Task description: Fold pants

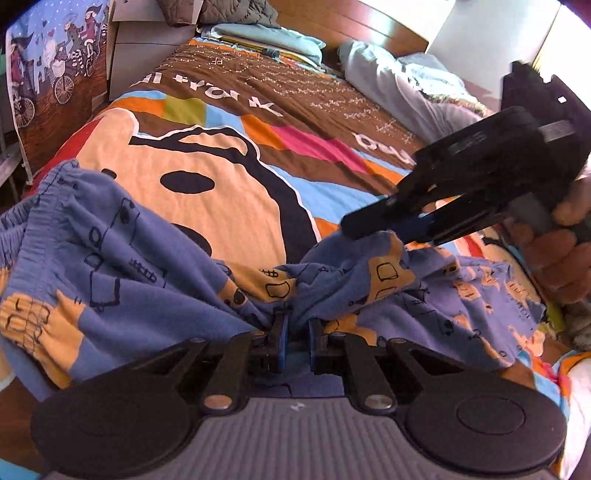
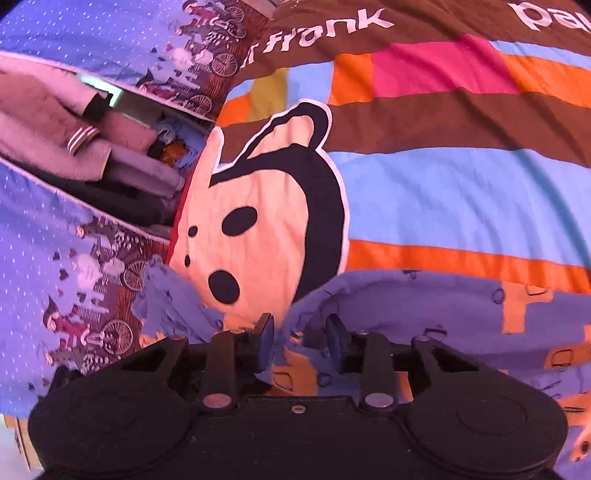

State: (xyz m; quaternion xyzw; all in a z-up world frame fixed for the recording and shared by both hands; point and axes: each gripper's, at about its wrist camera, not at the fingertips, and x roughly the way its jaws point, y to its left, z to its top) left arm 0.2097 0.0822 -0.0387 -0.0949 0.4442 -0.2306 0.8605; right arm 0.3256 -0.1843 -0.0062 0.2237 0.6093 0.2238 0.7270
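The pants [image 1: 110, 266] are blue with orange patches and black drawings, lying bunched on the colourful bedspread [image 1: 229, 177]. Their elastic waistband is at the left in the left wrist view. My left gripper [image 1: 298, 332] is shut on a gathered fold of the pants near the middle. My right gripper [image 1: 373, 225] comes in from the right, its tips pinching a raised bit of the pants. In the right wrist view the right gripper [image 2: 301, 338] has pants fabric [image 2: 406, 306] bunched between its narrowly parted fingers.
The bedspread [image 2: 443, 184] shows a cartoon monkey face and coloured stripes. Pillows and folded light-blue bedding [image 1: 388, 70] lie at the head of the bed. A printed cloth with cyclists [image 1: 55, 74] hangs off the left side. A wooden headboard [image 1: 351, 26] is behind.
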